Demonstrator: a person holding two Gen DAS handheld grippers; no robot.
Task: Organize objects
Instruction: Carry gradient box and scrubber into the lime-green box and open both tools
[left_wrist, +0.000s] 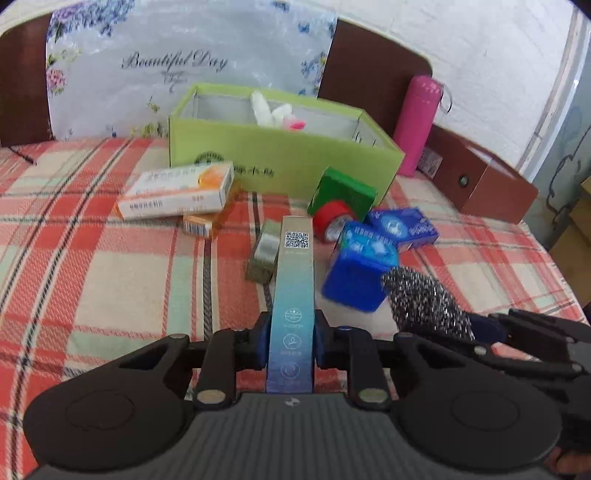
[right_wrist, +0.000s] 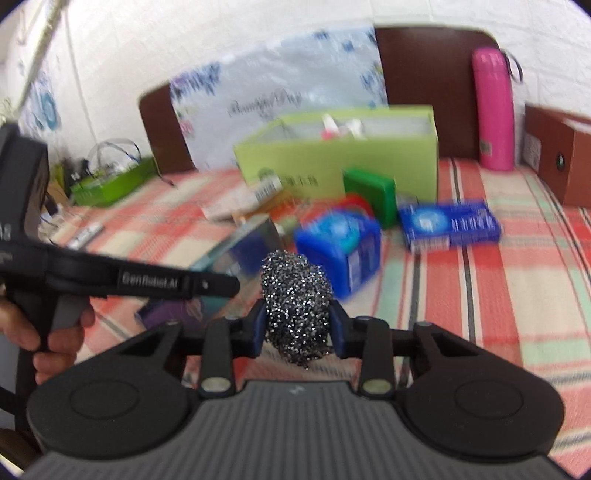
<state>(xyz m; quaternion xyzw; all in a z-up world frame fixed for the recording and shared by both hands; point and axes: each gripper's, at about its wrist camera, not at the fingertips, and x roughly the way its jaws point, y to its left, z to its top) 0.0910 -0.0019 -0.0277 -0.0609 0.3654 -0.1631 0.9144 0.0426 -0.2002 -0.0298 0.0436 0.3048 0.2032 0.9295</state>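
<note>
My left gripper (left_wrist: 290, 341) is shut on a long blue-grey gradient box (left_wrist: 293, 295) with a QR code, held above the plaid bed. My right gripper (right_wrist: 297, 325) is shut on a steel-wool scrubber (right_wrist: 295, 302); it also shows in the left wrist view (left_wrist: 424, 302), just right of my left gripper. An open green box (left_wrist: 280, 147) stands ahead, with white and pink items inside. In front of it lie orange-white medicine boxes (left_wrist: 177, 192), a green box (left_wrist: 343, 192), red tape (left_wrist: 332, 219), blue boxes (left_wrist: 402, 225) and a blue cube-shaped pack (left_wrist: 354, 273).
A pink bottle (left_wrist: 415, 125) stands right of the green box, beside a brown wooden box (left_wrist: 487, 181). A floral plastic bag (left_wrist: 184, 66) leans on the brown headboard. A small grey-green box (left_wrist: 264, 254) lies left of the held box. The left gripper's handle (right_wrist: 110, 280) crosses the right wrist view.
</note>
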